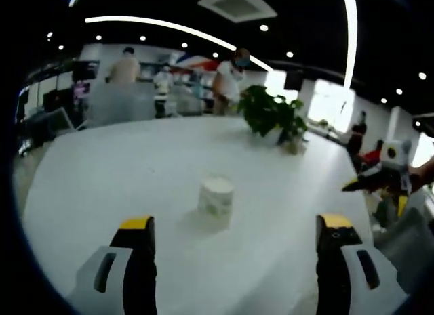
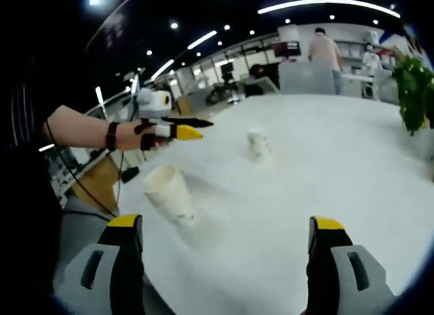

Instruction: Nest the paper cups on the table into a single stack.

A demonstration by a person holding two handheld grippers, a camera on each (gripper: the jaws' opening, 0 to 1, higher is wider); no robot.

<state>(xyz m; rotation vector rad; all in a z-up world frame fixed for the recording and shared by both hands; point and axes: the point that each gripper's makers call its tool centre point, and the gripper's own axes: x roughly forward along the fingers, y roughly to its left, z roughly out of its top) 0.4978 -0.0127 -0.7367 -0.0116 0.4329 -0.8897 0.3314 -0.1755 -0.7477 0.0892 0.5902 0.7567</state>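
We have not stacked anything yet: our left gripper (image 1: 234, 250) and right gripper (image 2: 227, 257) are spread wide and hold nothing, one paper cup (image 2: 169, 192) stands near the table (image 2: 325, 166) edge, another cup (image 2: 257, 143) farther in.

Left gripper view: low over the white table (image 1: 122, 173), facing its far side and a potted plant (image 1: 273, 116). Right gripper view: from the opposite near edge, angled across the table (image 2: 339, 166). Both share one inverted paper cup (image 1: 216, 196) (image 2: 256, 143), mid-distance.
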